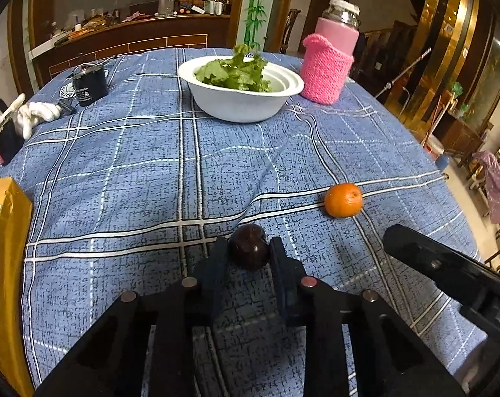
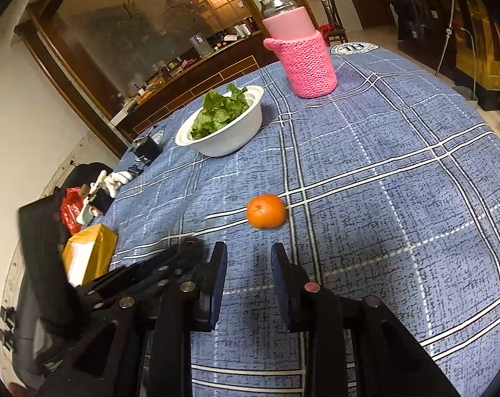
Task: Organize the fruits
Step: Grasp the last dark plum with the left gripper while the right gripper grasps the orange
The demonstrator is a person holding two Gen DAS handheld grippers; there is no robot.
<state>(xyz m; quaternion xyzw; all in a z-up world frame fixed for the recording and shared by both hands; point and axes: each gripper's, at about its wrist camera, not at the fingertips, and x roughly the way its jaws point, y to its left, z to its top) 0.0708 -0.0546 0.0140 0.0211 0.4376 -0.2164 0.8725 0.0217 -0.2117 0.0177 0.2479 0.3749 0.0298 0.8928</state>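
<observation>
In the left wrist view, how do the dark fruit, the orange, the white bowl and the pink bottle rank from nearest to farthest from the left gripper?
1. dark fruit: between the fingers of the left gripper.
2. orange: ahead, to the right.
3. white bowl: far, centre, holding greens.
4. pink bottle: just behind the bowl, to its right.

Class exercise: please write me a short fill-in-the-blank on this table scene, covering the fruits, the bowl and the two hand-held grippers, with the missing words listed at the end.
1. The left hand-held gripper is shut on a dark ____.
2. The white bowl holds green ____.
3. The tangerine lies on the blue checked ____, untouched.
4. The right hand-held gripper holds ____ between its fingers.

Missing words: plum; leaves; tablecloth; nothing
</observation>
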